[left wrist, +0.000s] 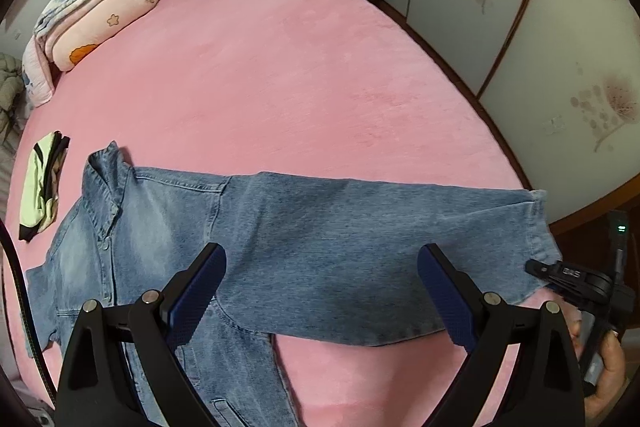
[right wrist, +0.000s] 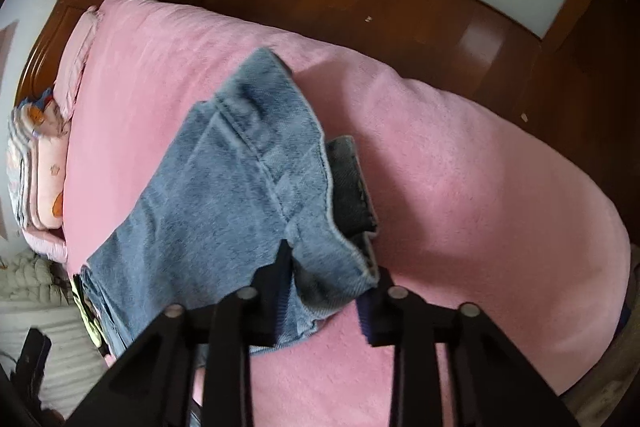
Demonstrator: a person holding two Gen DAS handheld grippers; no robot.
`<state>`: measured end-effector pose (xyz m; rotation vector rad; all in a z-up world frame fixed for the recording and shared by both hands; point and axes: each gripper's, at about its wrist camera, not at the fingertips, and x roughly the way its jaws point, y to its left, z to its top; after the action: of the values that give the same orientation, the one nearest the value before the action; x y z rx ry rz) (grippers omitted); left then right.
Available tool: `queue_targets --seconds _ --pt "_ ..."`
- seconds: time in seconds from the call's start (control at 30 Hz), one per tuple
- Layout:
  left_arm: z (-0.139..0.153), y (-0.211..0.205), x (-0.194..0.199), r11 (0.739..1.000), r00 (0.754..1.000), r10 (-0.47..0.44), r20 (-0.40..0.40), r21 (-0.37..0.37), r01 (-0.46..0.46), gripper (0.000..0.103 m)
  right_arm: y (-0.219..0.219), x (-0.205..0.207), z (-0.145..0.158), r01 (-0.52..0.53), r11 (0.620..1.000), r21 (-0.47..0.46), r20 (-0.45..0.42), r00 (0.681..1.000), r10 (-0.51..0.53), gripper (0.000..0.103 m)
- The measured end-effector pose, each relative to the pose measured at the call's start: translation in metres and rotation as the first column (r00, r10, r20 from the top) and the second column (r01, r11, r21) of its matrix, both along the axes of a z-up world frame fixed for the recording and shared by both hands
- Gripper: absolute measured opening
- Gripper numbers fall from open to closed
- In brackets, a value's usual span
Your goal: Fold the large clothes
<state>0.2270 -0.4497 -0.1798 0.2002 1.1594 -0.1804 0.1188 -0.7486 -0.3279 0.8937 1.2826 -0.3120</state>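
Left gripper (left wrist: pixel 320 291) wide open over denim shirt (left wrist: pixel 168 227); right gripper (right wrist: pixel 326 291) clamps sleeve cuff (right wrist: pixel 340 267) near bed (left wrist: pixel 300 67) edge, thin grip could slip.

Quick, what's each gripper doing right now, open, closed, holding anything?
Left gripper: open, above the denim jacket, holding nothing.
Right gripper: partly closed around the sleeve cuff; firm grip cannot be told.

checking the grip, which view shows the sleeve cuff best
The right wrist view. The sleeve cuff fills the frame center, with its seams and edge lying between the right tool's fingers. The left wrist view shows the cuff only small at the far end of the outstretched sleeve of the denim jacket.
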Motion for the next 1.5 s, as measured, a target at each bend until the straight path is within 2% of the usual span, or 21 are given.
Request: queue_targets --seconds 0.13,0.23,0.43,0.53,0.7,0.87,1.0,1.1,1.17,1.27,1.4,1.47,1.5 --pt "-0.004 0.005 0.005 1.0 1.0 0.021 -0.011 0.02 -0.021 0.096 0.013 0.005 0.029 -0.072 0.994 -0.087 0.047 0.996 0.076 0.022" --pt "-0.003 0.009 0.007 0.999 0.999 0.04 -0.02 0.011 -0.039 0.096 0.024 0.01 0.054 -0.109 0.987 -0.115 0.099 0.988 0.121 0.021" --pt "0.006 0.025 0.0 0.998 0.998 0.06 -0.024 -0.013 -0.06 0.096 0.056 0.02 0.118 -0.189 0.97 -0.152 0.237 0.946 0.222 0.021" --pt "0.014 0.042 -0.005 0.997 0.997 0.067 -0.023 -0.03 -0.068 0.096 0.086 0.025 0.152 -0.24 0.955 -0.175 0.308 0.908 0.284 0.021" --pt "0.029 0.09 -0.017 0.995 0.996 0.088 -0.008 -0.052 -0.089 0.096 0.14 0.035 0.196 -0.306 0.923 -0.235 0.373 0.848 0.376 0.021" --pt "0.043 0.164 -0.026 0.987 0.991 0.13 -0.021 -0.094 -0.132 0.096 0.206 0.037 0.235 -0.354 0.889 -0.291 0.41 0.794 0.45 0.021" --pt "0.05 0.241 -0.034 0.97 0.98 0.198 -0.02 -0.141 -0.199 0.096 0.287 0.046 0.255 -0.435 0.822 -0.369 0.411 0.716 0.564 0.021" --pt "0.042 0.302 -0.036 0.952 0.966 0.255 -0.033 -0.165 -0.257 0.096 0.357 0.058 0.248 -0.506 0.76 -0.407 0.395 0.653 0.646 0.021" --pt "0.029 0.342 -0.036 0.94 0.954 0.295 -0.044 -0.164 -0.298 0.096 0.402 0.068 0.231 -0.545 0.723 -0.425 0.368 0.626 0.687 0.021" --pt "0.007 0.393 -0.036 0.92 0.937 0.345 -0.052 -0.18 -0.349 0.096 0.478 0.084 0.182 -0.593 0.653 -0.471 0.291 0.594 0.75 0.021" --pt "-0.027 0.44 -0.029 0.881 0.904 0.413 -0.107 -0.206 -0.427 0.096 0.536 0.093 0.109 -0.642 0.567 -0.517 0.156 0.58 0.799 0.022" --pt "-0.04 0.451 -0.023 0.863 0.89 0.434 -0.14 -0.22 -0.455 0.096 0.556 0.096 0.078 -0.683 0.527 -0.506 0.08 0.572 0.817 0.026" --pt "-0.045 0.454 -0.021 0.858 0.887 0.435 -0.152 -0.23 -0.46 0.096 0.566 0.097 0.061 -0.718 0.499 -0.486 0.028 0.557 0.83 0.027"
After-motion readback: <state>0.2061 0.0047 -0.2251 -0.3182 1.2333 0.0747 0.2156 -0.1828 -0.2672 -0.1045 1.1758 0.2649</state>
